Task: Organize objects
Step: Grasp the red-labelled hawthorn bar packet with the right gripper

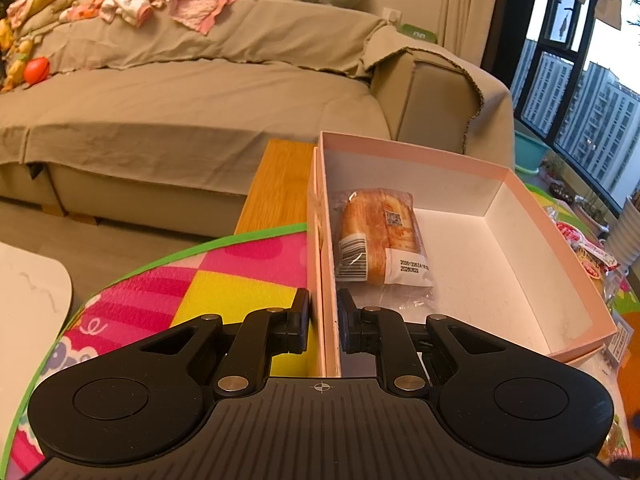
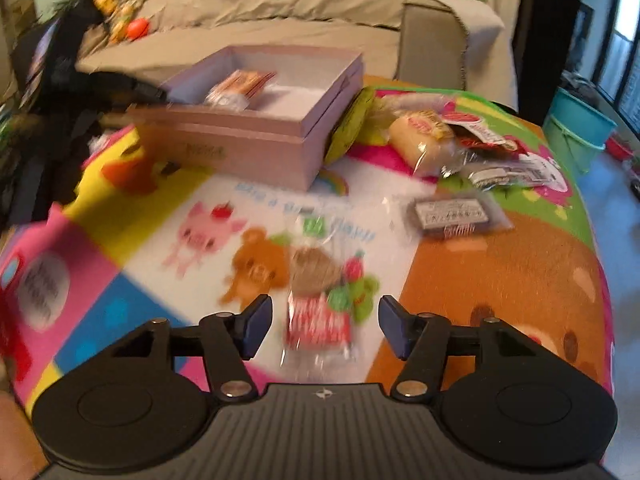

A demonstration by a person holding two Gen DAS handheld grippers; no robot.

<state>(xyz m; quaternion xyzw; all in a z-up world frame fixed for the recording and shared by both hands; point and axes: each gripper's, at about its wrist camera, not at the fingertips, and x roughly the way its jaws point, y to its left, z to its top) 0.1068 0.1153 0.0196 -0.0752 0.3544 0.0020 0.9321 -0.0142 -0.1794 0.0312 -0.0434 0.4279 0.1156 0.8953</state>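
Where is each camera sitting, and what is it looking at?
Left wrist: rides on the left claw, looking down along it at the pink box with a wrapped bread inside; the claw pinches the box's near wall.
Right wrist: rides on the right claw, looking down at the play mat; a snack packet lies between its open fingers.
Both show: the pink box, the bread, the mat and the sofa.

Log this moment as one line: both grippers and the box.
left gripper: shut on pink box wall | right gripper: open over snack packet, not gripping | box holds: wrapped bread
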